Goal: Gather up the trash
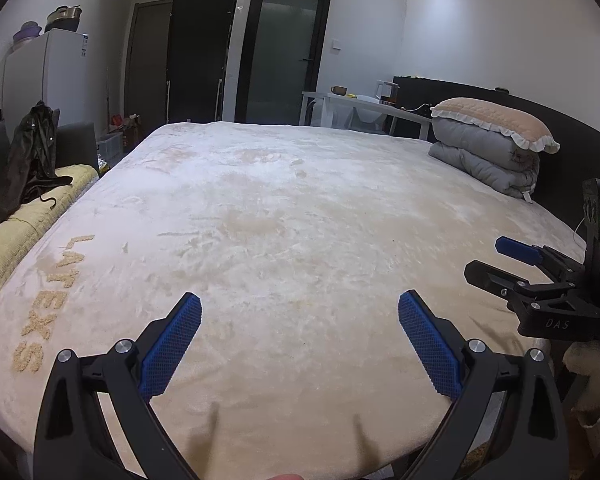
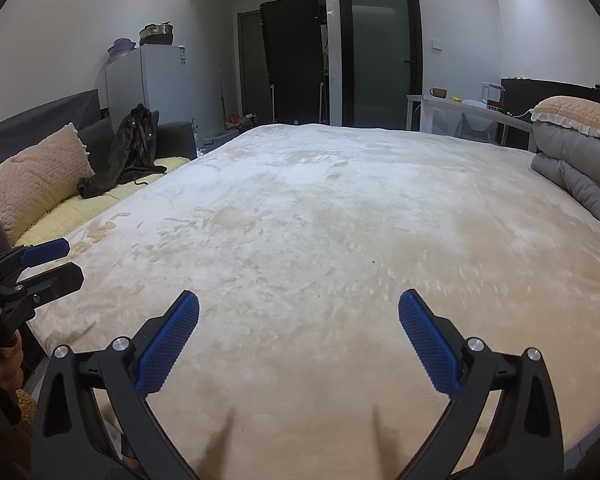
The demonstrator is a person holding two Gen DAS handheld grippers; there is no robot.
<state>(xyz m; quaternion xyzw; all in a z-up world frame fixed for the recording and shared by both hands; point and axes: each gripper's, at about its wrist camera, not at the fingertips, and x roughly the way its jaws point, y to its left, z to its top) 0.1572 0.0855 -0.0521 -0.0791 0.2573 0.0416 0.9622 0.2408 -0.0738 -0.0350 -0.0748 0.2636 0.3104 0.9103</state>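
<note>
Bed: wide bed under a cream plush blanket [image 2: 320, 200]; its surface is bare in both views apart from folded bedding at the far right.
Sofa: dark sofa with a yellow quilted throw [image 2: 100, 204], left of the bed, carrying a black jacket [image 2: 128, 152].
Left hand-held gripper [image 1: 300, 308]: jaws spread wide, nothing between them, low over the bed's near edge.
Right hand-held gripper [image 2: 299, 306]: also wide and empty, beside the left one.
Trash: none clearly visible; only a tiny dark speck [image 2: 374, 262] lies ahead and slightly right of the right hand-held gripper, too small to give a long axis.
Nearer hand: the right, judging by that speck.
</note>
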